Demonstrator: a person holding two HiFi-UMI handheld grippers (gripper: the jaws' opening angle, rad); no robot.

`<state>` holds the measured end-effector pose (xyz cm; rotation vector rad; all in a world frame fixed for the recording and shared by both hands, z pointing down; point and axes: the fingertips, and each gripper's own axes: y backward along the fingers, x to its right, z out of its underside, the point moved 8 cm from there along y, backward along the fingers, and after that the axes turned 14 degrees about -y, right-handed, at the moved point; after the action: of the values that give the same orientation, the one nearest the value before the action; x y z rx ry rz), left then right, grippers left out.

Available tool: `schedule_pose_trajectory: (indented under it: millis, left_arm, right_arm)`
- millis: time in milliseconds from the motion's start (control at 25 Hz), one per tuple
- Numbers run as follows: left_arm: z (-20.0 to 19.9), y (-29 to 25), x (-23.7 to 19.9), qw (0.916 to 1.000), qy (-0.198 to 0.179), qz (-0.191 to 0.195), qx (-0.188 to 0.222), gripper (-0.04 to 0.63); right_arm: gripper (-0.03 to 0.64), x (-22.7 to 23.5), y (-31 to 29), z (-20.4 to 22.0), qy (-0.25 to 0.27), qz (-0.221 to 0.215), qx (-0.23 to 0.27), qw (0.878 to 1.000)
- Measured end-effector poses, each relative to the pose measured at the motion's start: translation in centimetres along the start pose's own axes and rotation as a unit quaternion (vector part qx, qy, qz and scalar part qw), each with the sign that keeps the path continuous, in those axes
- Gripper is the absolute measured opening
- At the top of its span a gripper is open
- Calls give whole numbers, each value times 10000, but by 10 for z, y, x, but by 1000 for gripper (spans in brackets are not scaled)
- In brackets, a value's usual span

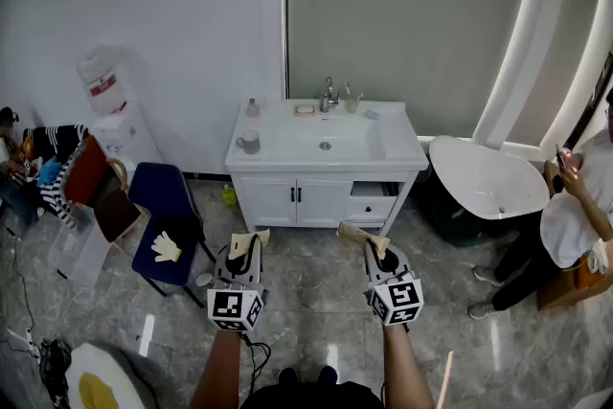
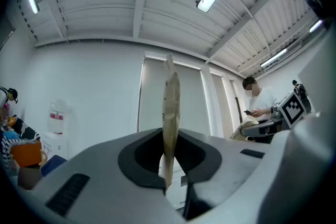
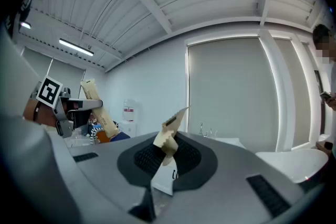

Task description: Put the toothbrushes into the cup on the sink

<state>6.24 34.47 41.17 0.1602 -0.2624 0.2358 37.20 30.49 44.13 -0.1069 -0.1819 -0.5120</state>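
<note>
I stand a few steps back from the white sink cabinet [image 1: 287,131]. A grey mug [image 1: 249,142] sits on its left counter, and a small clear cup [image 1: 351,102] stands by the faucet [image 1: 329,94]. My left gripper [image 1: 245,249] is shut on a toothbrush in a tan paper wrapper [image 1: 248,241], which stands upright between the jaws [image 2: 169,113]. My right gripper [image 1: 371,249] is shut on a second paper-wrapped toothbrush [image 1: 362,236], creased and tilted [image 3: 169,136]. Both are held at waist height, well short of the sink. The right gripper view also shows the left gripper's wrapper [image 3: 97,105].
A blue chair [image 1: 168,206] with a pale glove [image 1: 166,247] stands left of the cabinet, with a water dispenser [image 1: 107,105] behind it. A white bathtub [image 1: 484,182] and a person looking at a phone [image 1: 575,206] are on the right. Grey tiled floor lies between me and the cabinet.
</note>
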Motion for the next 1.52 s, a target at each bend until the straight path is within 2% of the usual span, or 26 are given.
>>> schedule_pose_trajectory:
  millis: [280,560,880,1520]
  left_arm:
    - [2,0,-10,10000,30,2,-28,57]
    - [4,-3,-10,10000,48,49,-7,57]
    - [5,-6,-12,9998,38,193,32,57]
    - [23,-34,-61,9996,18,245,102,57]
  right_arm:
    - [48,-4,1,-4,-31,75,35,10000]
    - [48,-10,-1,-7,-145,-61,250,9996]
    - [46,-15,-5,-7,-109,51,260,9996]
    - [48,-41,-53,6,-17,102,126,9999]
